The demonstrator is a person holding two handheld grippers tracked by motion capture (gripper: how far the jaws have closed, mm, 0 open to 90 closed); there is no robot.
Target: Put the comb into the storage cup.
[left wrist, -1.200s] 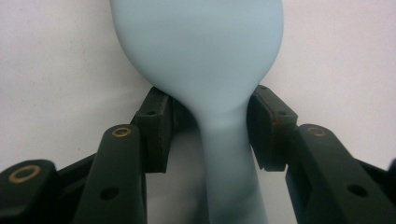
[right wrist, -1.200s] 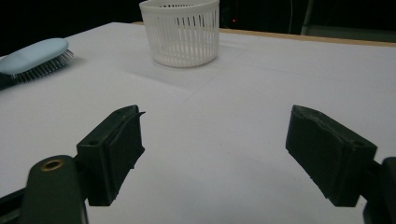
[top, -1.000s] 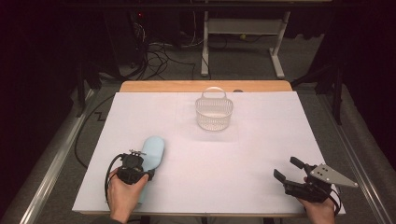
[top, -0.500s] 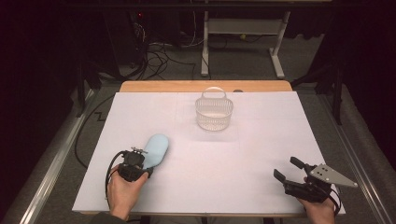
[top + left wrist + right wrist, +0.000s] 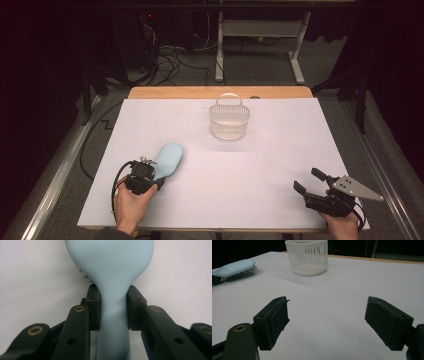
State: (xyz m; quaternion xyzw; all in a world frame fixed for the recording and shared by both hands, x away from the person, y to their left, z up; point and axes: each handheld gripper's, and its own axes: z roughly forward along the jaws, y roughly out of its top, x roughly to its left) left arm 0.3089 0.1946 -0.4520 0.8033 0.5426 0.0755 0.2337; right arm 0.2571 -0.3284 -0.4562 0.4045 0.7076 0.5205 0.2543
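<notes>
A dark room lay around the table point(image 5: 280, 165), whose top was covered in white with a strip of bare wood along the far edge; beyond it cables trailed over the floor past the legs of a pale stand. Toward the far middle of the table stood a white slatted basket point(image 5: 229, 121), upright, its handle raised. At the near left, a pale blue hairbrush point(image 5: 167, 159) lay bristles down, its head pointing away toward the basket but well apart from it.

The left hand-held gripper point(image 5: 150, 175) lay just behind the brush head, held in a hand point(image 5: 131, 202) that came in from the near edge. Its jaws had just been closing, and in the left gripper view both black pads point(image 5: 93, 307) pressed against the narrow neck of the hairbrush point(image 5: 110, 270), one on each side, clenched on the handle where it widened into the head.

At the near right, the right hand-held gripper point(image 5: 311, 181) sat low over the table. In the right gripper view its jaws stood wide apart with bare white table between them, the basket point(image 5: 307, 256) ahead and the hairbrush point(image 5: 235, 269) off to the left.
</notes>
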